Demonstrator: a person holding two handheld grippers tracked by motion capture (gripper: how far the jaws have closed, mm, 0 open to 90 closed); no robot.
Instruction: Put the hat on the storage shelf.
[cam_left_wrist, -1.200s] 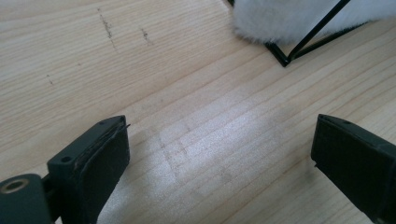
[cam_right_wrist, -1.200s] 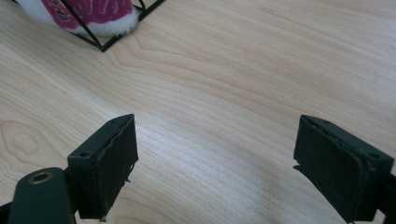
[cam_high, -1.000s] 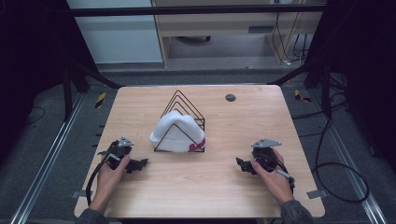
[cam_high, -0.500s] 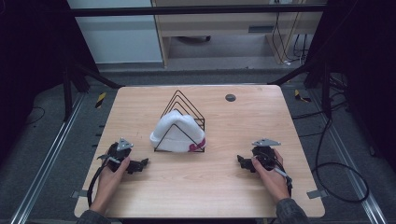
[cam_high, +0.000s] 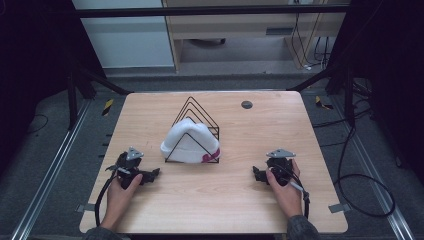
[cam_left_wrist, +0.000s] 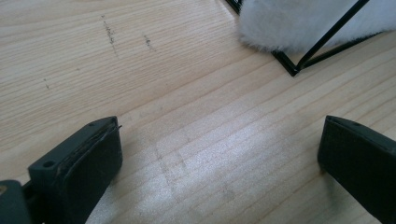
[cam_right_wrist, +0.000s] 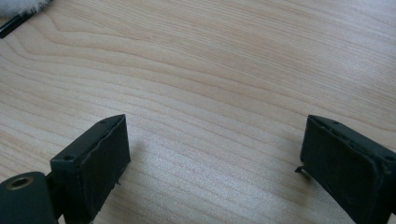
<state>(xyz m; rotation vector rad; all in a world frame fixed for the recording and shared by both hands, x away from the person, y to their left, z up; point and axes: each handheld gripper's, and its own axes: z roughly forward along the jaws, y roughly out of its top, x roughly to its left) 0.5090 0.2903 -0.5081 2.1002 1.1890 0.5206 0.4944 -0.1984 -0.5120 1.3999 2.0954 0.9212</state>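
Observation:
A white fuzzy hat (cam_high: 190, 142) with a pink patch is draped over a black wire rack (cam_high: 197, 107) at the middle of the wooden table (cam_high: 225, 210). My left gripper (cam_high: 152, 173) rests on the table left of the rack, pointing right, open and empty (cam_left_wrist: 219, 154). Just beyond its jaws are the hat's edge (cam_left_wrist: 299, 21) and the rack's corner (cam_left_wrist: 289, 65). My right gripper (cam_high: 256, 175) lies on the table right of the rack, pointing left. Its jaws have just been opening and stand wide over bare wood (cam_right_wrist: 215, 158), with nothing between them.
A small dark round disc (cam_high: 246, 104) sits near the table's far edge. Black frame bars and cables (cam_high: 360, 190) surround the table on the floor. Bare wood lies in front of the rack, between the two hands.
The right gripper has edged a little to the left. The left hand, hat and rack have stayed put.

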